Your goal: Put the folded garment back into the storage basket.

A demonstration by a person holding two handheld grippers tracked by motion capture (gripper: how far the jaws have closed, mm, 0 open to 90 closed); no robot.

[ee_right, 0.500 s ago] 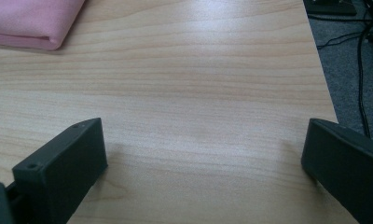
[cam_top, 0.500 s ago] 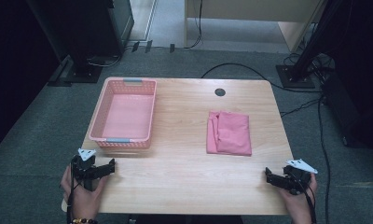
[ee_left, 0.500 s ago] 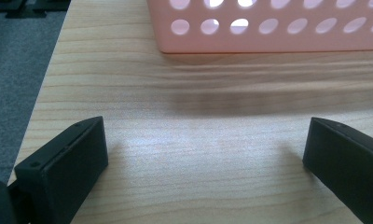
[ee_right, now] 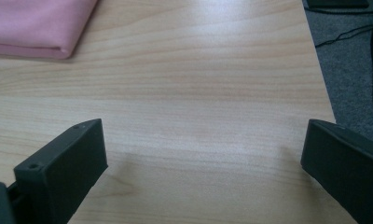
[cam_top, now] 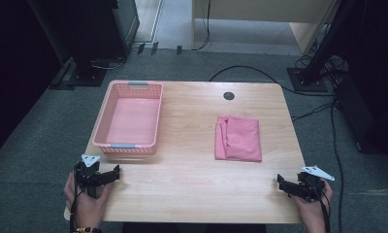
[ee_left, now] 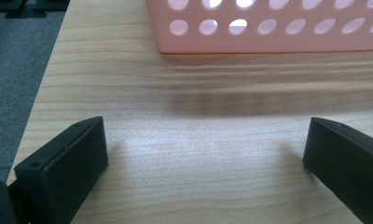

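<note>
A folded pink cloth (cam_top: 238, 138) lies flat on the right half of the wooden table (cam_top: 192, 170); its near corner (ee_right: 35, 28) shows at the top left of the right gripper view. A pink perforated basket (cam_top: 129, 118) with nothing in it stands on the left half; its near wall (ee_left: 268, 28) crosses the top of the left gripper view. My left gripper (cam_top: 115, 171) rests at the table's near left corner, jaws wide open over bare wood (ee_left: 205, 149). At the near right corner my right gripper (cam_top: 281, 180) is held open too, with nothing between its jaws (ee_right: 203, 154).
A round cable hole (cam_top: 228, 95) sits near the table's far edge. Grey carpet surrounds the table, with black stands (cam_top: 308, 73) and cables (cam_top: 240, 70) on the floor behind and to the right. The table's right edge (ee_right: 322, 84) runs close beside the right gripper.
</note>
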